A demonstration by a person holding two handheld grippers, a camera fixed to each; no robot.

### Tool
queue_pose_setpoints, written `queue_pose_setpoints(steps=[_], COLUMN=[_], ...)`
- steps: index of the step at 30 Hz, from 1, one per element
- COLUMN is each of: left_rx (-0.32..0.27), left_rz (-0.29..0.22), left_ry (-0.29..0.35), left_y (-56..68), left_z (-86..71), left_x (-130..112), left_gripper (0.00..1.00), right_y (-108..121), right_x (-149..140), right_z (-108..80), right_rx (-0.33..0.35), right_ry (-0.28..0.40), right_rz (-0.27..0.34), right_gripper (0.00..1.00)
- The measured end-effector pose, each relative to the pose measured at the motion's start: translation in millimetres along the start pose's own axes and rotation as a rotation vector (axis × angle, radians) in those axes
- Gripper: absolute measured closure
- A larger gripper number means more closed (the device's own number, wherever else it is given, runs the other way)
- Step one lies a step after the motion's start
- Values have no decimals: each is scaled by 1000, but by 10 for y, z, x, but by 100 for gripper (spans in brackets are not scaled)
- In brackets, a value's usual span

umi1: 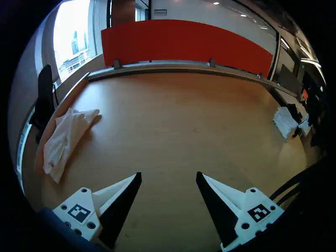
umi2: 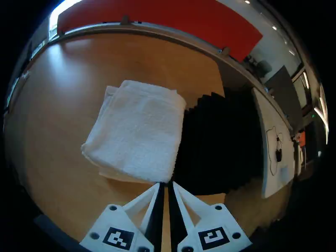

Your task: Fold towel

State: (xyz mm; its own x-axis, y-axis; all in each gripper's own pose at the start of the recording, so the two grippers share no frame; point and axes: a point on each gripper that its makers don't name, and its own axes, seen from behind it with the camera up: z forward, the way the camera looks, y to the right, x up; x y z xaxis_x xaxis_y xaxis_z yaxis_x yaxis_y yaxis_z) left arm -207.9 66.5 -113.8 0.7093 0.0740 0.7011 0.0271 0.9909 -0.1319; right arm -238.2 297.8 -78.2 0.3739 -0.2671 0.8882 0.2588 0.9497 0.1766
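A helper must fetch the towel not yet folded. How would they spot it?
On the wooden table backed by the red divider, look to the window-side edge. The crumpled towel lies there, loose and rumpled, unlike the squarely folded towel at the opposite edge.

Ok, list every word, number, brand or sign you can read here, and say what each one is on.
None can be read.
Left gripper and right gripper: black-and-white marker squares, patterns, not text.
Wall plate above the red divider: too small and blurred to read.
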Motion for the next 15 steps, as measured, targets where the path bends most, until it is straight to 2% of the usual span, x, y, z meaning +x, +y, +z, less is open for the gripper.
queue_pose_setpoints(steps=[4, 8, 14, 15], left_rx=[1, 0, -3, -4], left_rz=[0, -2, -8, -8], left_ry=[1, 3, 6, 7], left_y=[-16, -24, -28, -28], left_z=[-11, -22, -25, -25], left_x=[1, 1, -2, -2], left_gripper=[3, 3, 3, 3], right_y=[-7, -24, 15, 17], right_x=[14, 15, 43, 53], right_z=[-20, -52, -113, -123], right_rx=[-2, -6, -44, -50], right_ry=[4, 10, 33, 38], right_rz=[-3, -5, -6, -6], right_gripper=[92, 78, 38, 34])
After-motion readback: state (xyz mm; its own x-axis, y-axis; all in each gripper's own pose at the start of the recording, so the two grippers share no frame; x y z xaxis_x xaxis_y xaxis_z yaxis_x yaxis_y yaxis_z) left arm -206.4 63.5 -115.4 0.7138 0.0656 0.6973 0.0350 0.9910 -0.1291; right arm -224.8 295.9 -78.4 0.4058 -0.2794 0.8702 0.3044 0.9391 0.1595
